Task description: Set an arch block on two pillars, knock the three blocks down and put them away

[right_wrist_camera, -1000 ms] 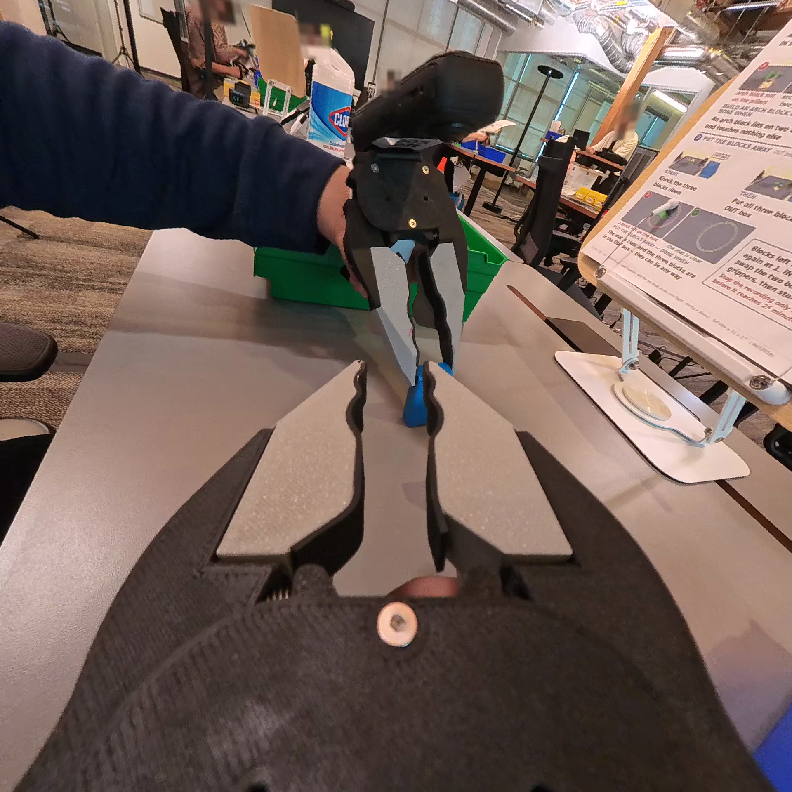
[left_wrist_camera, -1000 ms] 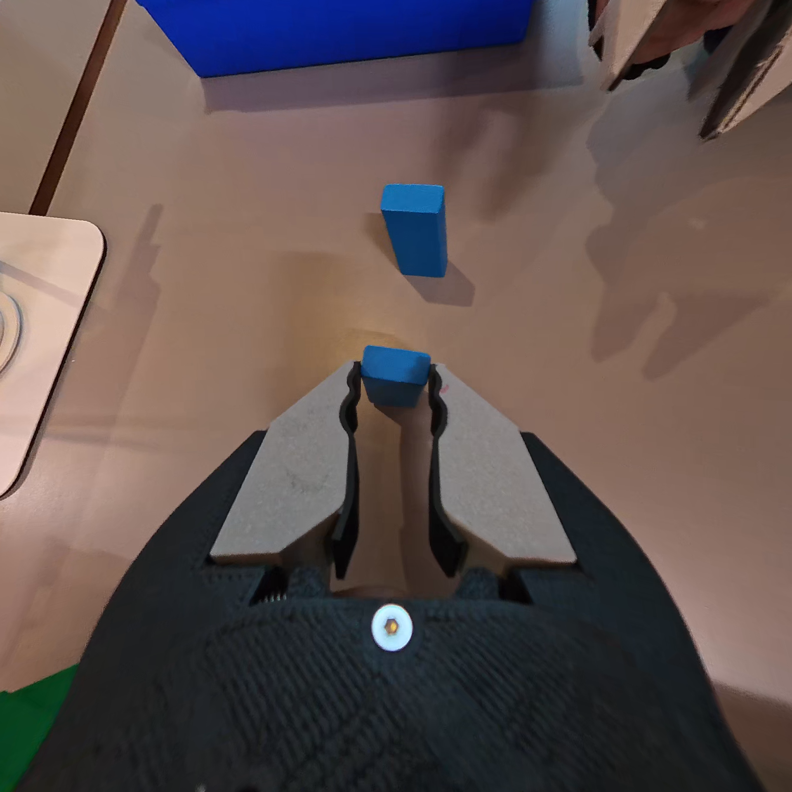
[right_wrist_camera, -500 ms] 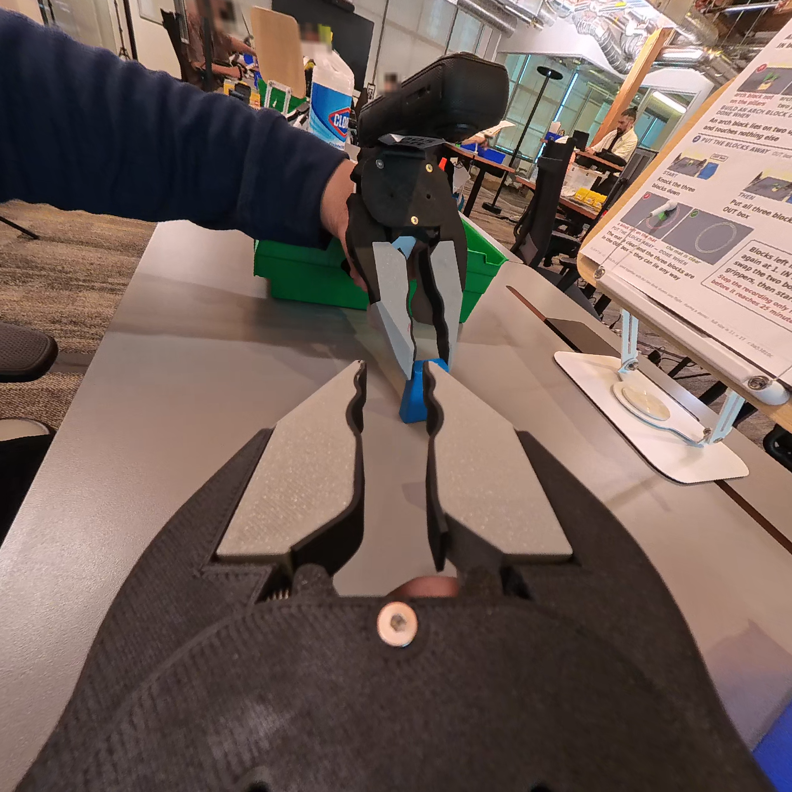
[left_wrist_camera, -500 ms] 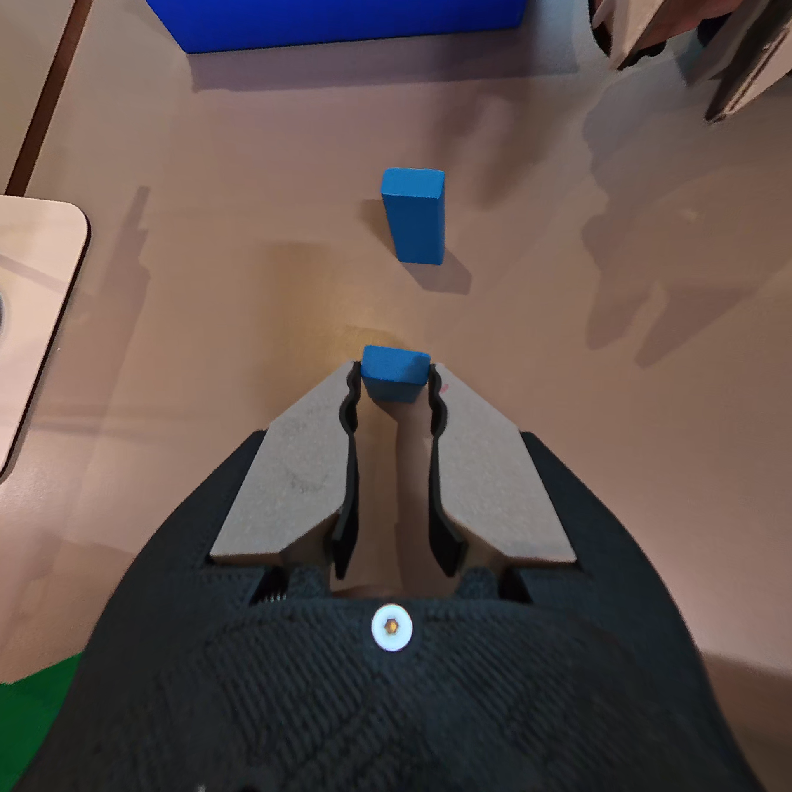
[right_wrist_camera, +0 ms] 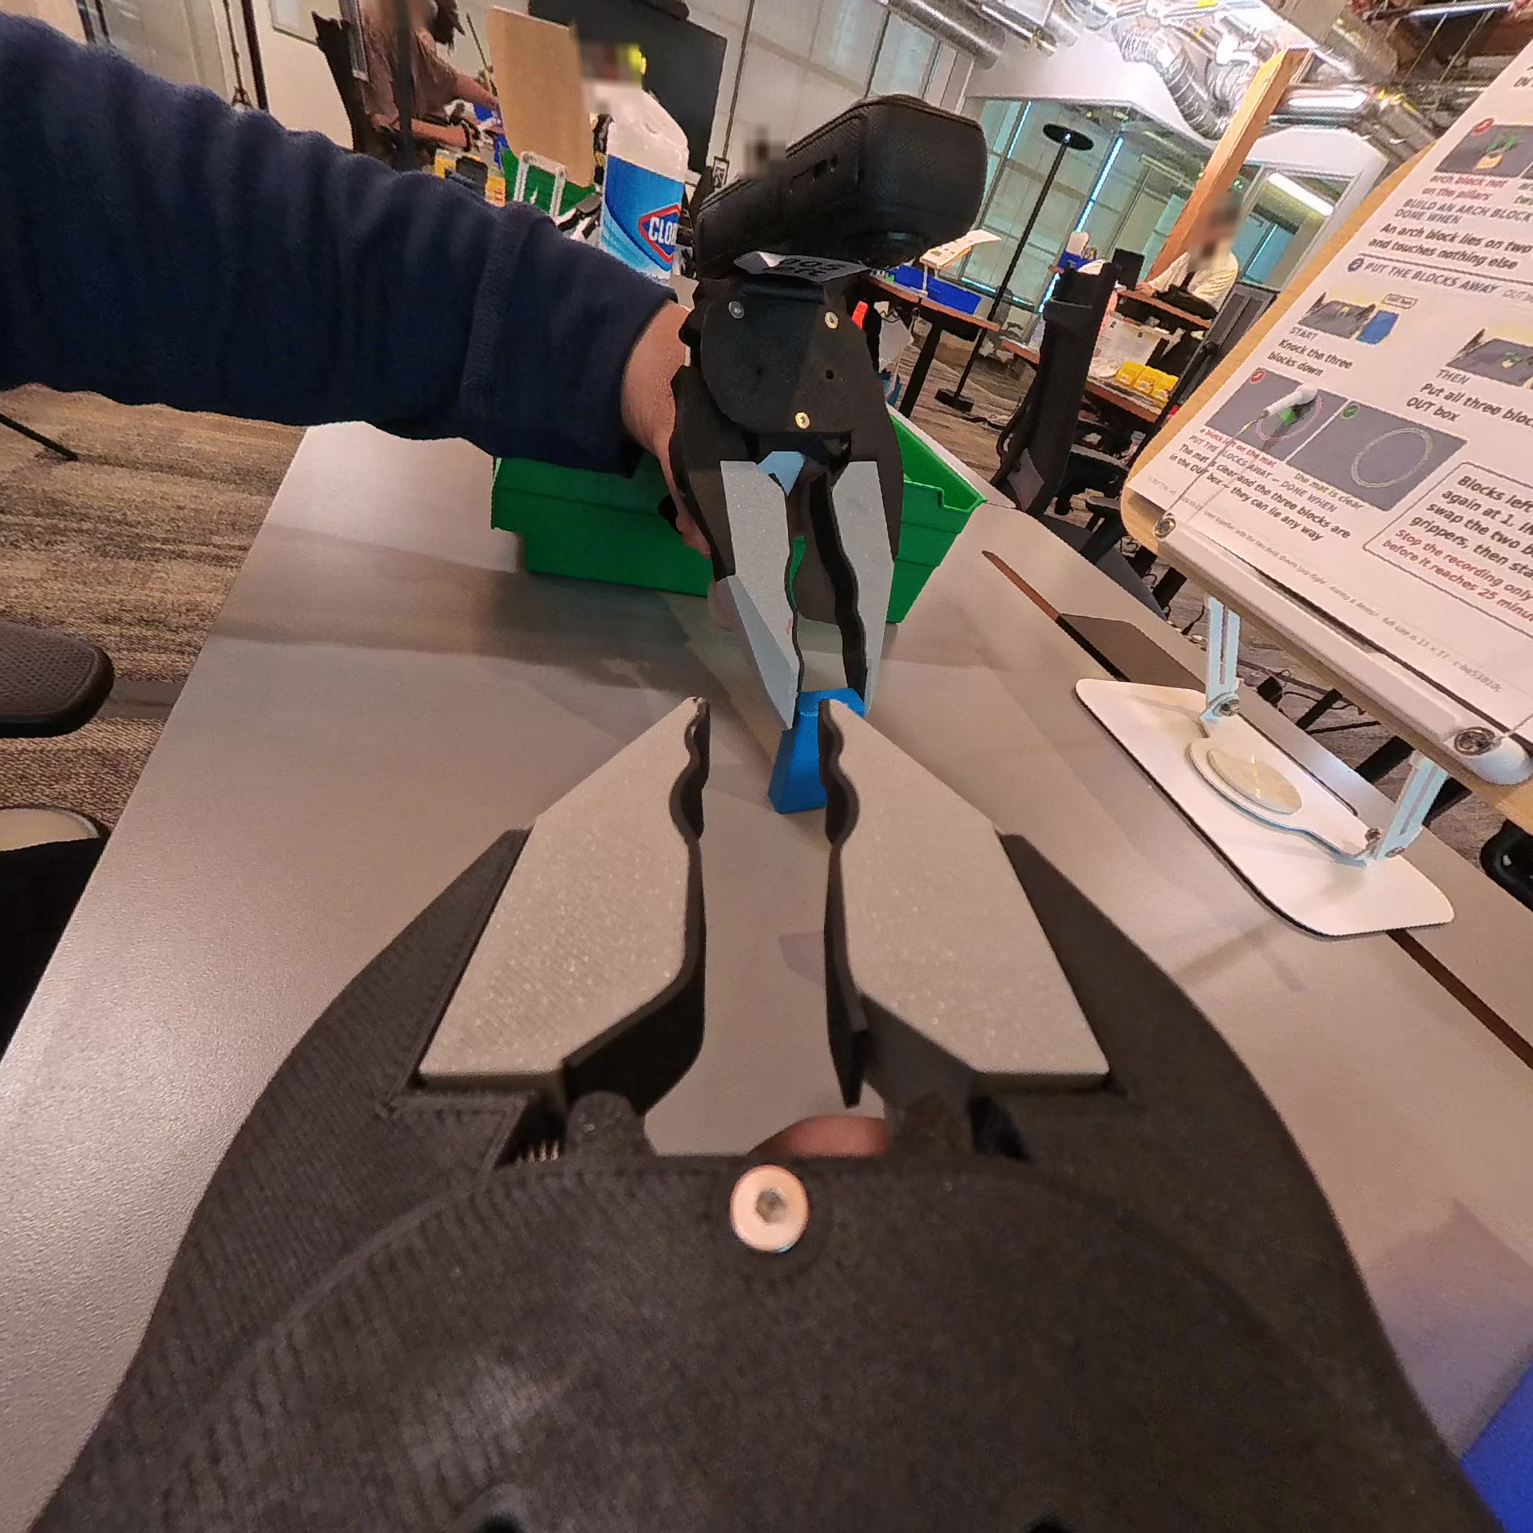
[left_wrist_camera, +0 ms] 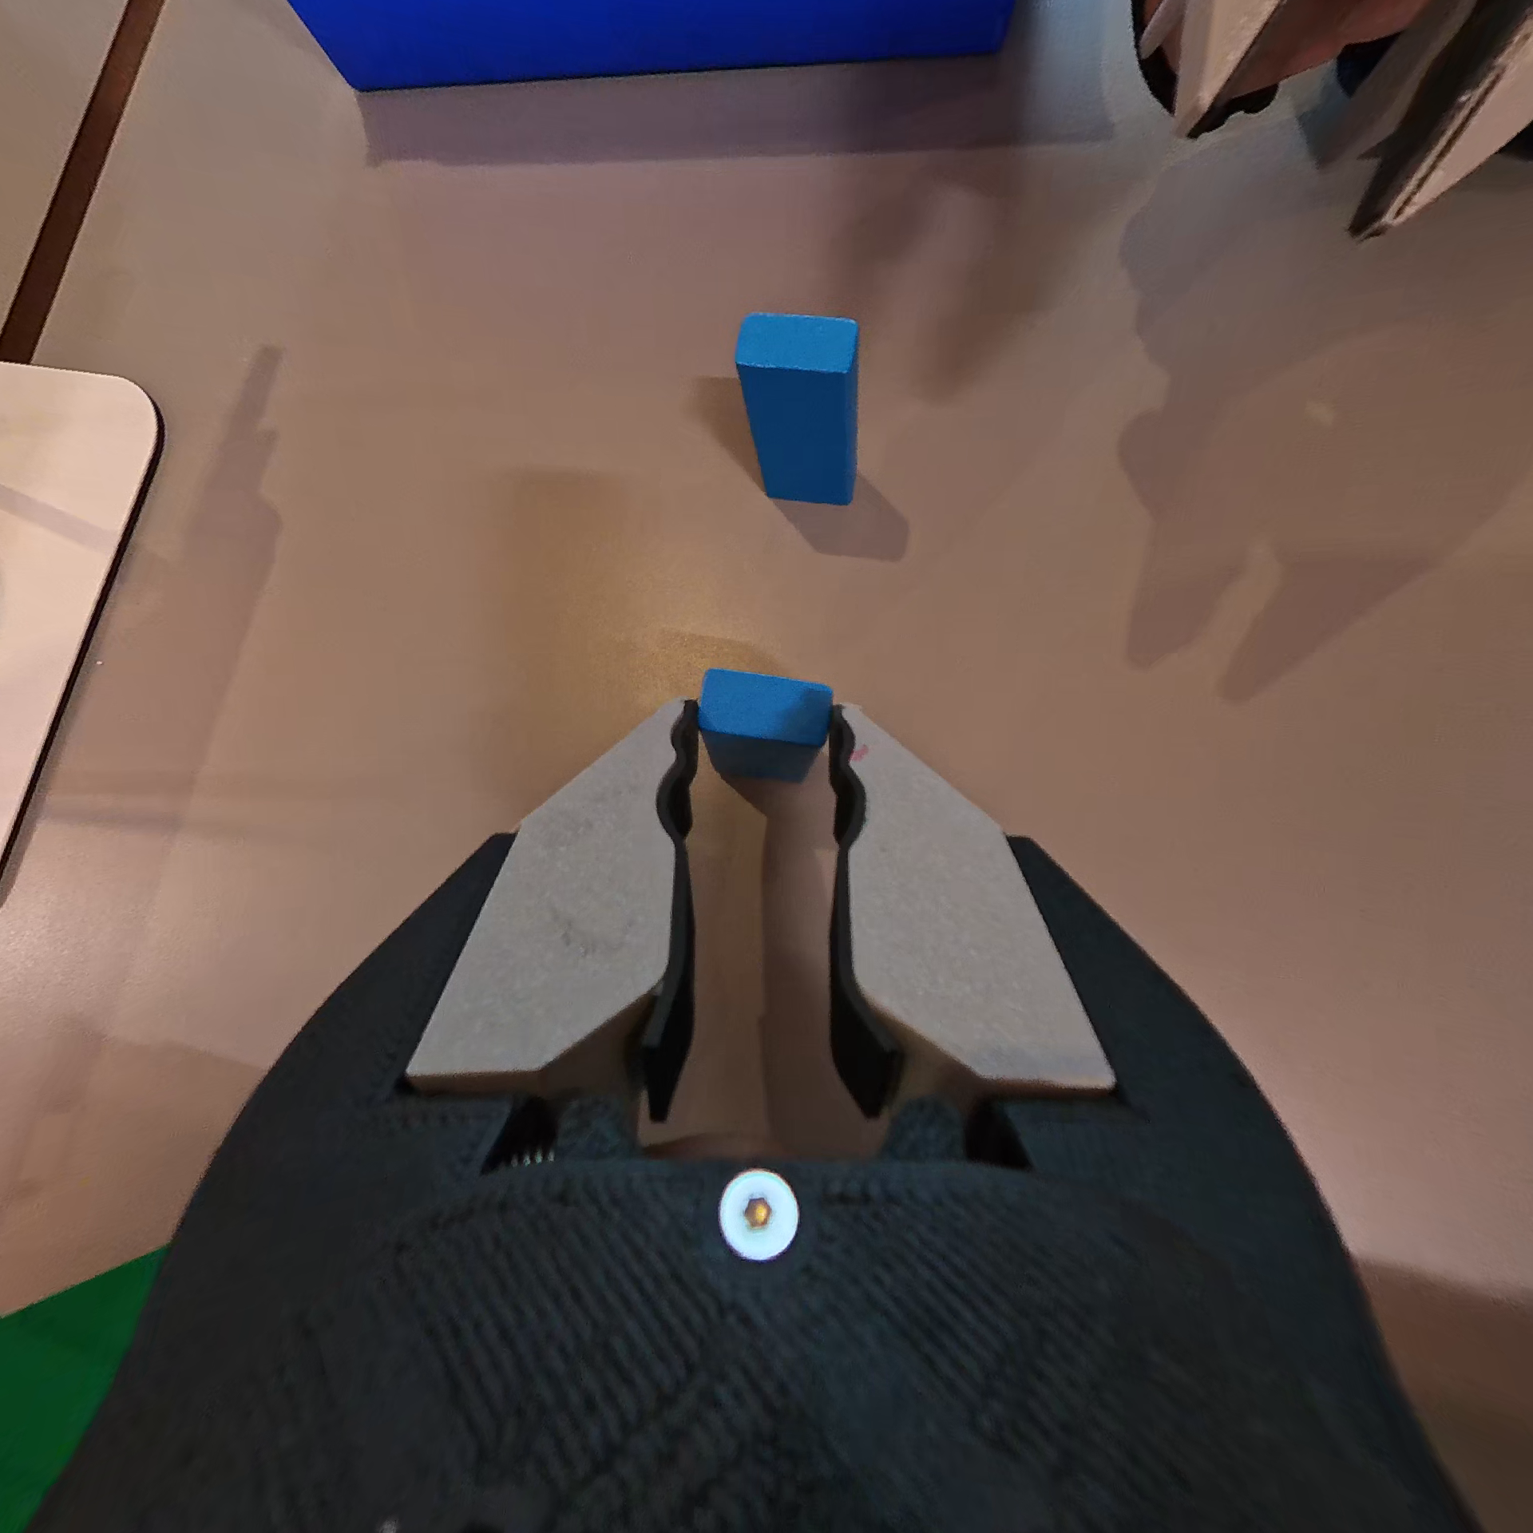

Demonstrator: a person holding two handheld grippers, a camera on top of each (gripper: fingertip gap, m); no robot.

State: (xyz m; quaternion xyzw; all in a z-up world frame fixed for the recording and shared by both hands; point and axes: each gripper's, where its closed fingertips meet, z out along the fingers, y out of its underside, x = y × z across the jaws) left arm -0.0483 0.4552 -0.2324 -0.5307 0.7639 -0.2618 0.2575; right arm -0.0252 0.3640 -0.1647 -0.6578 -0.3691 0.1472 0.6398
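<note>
My left gripper (left_wrist_camera: 766, 720) is shut on the top of a blue pillar block (left_wrist_camera: 763, 730) and holds it upright at the table. In the right wrist view the left gripper (right_wrist_camera: 821, 701) grips this block (right_wrist_camera: 798, 767), whose foot is at the table top. A second blue pillar block (left_wrist_camera: 798, 406) stands upright on the table, a short way beyond the held one. My right gripper (right_wrist_camera: 763, 722) is open and empty, low over the table and pointing at the left gripper. It also shows at the top right of the left wrist view (left_wrist_camera: 1327, 91).
A blue box (left_wrist_camera: 664, 33) sits beyond the pillars. A green bin (right_wrist_camera: 581, 531) stands behind the left gripper. A tilted instruction board (right_wrist_camera: 1369, 373) on a white base plate (right_wrist_camera: 1244, 821) stands at the right. A person's dark-sleeved arm (right_wrist_camera: 290, 282) holds the left gripper.
The left gripper, still shut on its block, has drawn back slightly from the standing pillar. The right gripper has stayed where it was.
</note>
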